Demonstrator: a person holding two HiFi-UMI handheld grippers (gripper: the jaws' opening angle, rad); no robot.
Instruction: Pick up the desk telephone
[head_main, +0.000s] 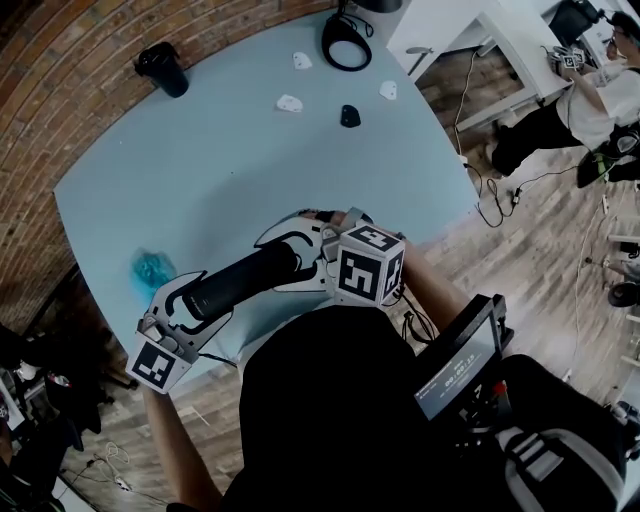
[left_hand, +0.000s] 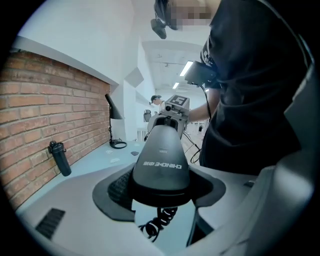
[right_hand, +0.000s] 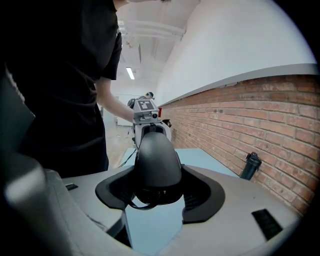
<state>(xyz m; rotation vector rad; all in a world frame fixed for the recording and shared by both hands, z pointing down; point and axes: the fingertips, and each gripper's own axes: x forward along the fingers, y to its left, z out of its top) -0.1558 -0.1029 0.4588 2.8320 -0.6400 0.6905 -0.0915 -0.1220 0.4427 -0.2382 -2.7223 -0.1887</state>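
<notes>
Both grippers face each other with the black telephone handset (head_main: 240, 280) spanning the gap between them, clear of the light blue table (head_main: 200, 170) and above its near edge. The left gripper (head_main: 200, 305) is clamped on the lower-left end, its marker cube nearest the person's forearm. The right gripper (head_main: 300, 262) grasps the opposite end, close in front of the person's chest. Each tilts slightly downward. In the left gripper view the handset's end sits between the dark pads (left_hand: 117, 192), with a coiled cord (left_hand: 159, 222) hanging beneath. In the right gripper view the other end fills the jaws likewise. A black bottle (head_main: 163, 68) stands well apart, near the brick wall.
</notes>
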